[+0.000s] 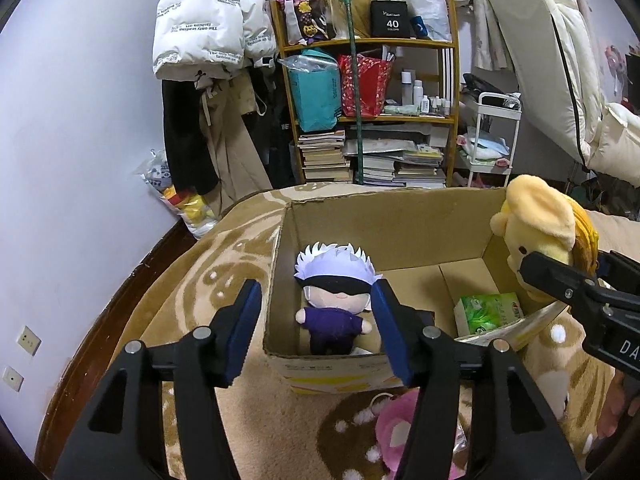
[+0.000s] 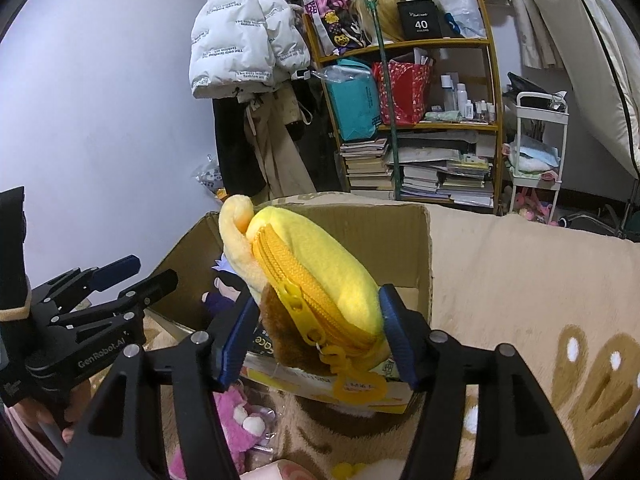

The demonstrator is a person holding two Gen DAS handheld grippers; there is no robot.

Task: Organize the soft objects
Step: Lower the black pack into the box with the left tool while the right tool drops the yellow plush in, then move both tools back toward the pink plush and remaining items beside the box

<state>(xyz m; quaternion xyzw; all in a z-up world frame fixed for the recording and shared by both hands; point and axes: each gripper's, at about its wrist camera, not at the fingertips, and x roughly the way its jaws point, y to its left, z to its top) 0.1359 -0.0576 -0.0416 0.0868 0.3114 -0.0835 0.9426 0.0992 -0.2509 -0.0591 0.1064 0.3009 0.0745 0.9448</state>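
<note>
An open cardboard box (image 1: 392, 216) stands on a tan patterned blanket. A white-haired doll in purple (image 1: 336, 304) lies inside at its left, with a green tissue pack (image 1: 488, 312) at the right. My left gripper (image 1: 316, 328) is open and empty, above the box's near left corner. My right gripper (image 2: 316, 336) is shut on a yellow plush zip pouch (image 2: 320, 280) and holds it over the box's near edge (image 2: 424, 264). The pouch (image 1: 540, 232) and right gripper (image 1: 576, 280) also show at the right of the left wrist view. A pink plush (image 1: 400, 436) lies before the box.
A wooden shelf (image 1: 368, 44) with bags, books and bottles stands behind the box. Coats (image 1: 212, 40) hang on the wall at left. A white cart (image 1: 496, 136) and a propped mattress (image 1: 560, 80) are at right. A toy bag (image 1: 180, 196) lies on the floor.
</note>
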